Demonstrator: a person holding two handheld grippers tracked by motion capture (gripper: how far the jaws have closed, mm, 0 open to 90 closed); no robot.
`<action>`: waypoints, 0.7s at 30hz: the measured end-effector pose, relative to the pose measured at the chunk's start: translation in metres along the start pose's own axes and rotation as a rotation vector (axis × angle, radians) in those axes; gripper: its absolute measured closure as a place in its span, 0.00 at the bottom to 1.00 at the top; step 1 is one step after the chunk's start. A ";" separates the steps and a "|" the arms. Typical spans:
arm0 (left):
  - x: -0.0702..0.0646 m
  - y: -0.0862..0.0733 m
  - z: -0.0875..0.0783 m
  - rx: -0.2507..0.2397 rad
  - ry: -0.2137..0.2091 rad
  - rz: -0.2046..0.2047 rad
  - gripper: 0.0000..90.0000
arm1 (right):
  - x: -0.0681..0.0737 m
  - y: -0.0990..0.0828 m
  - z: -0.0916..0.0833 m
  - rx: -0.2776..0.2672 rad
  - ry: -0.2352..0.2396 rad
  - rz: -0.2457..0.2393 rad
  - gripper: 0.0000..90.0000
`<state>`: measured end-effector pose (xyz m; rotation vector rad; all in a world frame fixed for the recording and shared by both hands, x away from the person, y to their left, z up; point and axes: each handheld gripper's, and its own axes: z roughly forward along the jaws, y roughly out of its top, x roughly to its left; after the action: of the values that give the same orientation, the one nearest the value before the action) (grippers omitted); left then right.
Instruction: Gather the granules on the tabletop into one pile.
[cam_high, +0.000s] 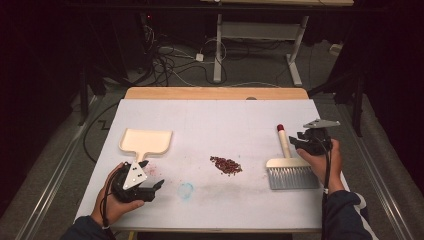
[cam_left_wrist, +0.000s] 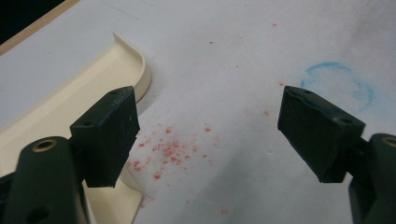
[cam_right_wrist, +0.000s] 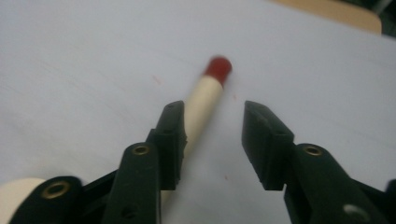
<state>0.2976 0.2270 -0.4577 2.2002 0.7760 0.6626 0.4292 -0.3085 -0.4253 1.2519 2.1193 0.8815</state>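
brush (cam_high: 290, 169) is lying flat on the white table (cam_high: 225, 120) at the right, bristles toward the person and its red-tipped handle pointing away, with the little pile of reddish beans (cam_high: 226, 165) just to its left and the cream dustpan (cam_high: 146, 141) well off on the far left, so my guess is it's all laid out for a sweep-up. right gripper (cam_right_wrist: 212, 135) sits over the handle with its jaws partly spread, handle (cam_right_wrist: 201, 105) lying between them beside one jaw and not pinched. left gripper (cam_left_wrist: 208, 135) hovers by the dustpan's edge with jaws spread wide, nothing in them.
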 end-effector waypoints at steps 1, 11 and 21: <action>0.000 0.000 0.000 0.000 0.000 -0.001 0.22 | 0.001 0.001 -0.004 -0.028 0.008 0.009 0.63; 0.000 0.000 0.000 0.003 0.001 -0.001 0.22 | 0.020 0.010 -0.043 -0.272 0.064 0.010 0.45; 0.000 0.000 -0.001 0.002 0.004 0.002 0.22 | 0.042 0.014 -0.069 -0.391 0.057 -0.055 0.35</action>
<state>0.2966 0.2273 -0.4576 2.2026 0.7772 0.6672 0.3697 -0.2844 -0.3746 0.9722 1.8917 1.2462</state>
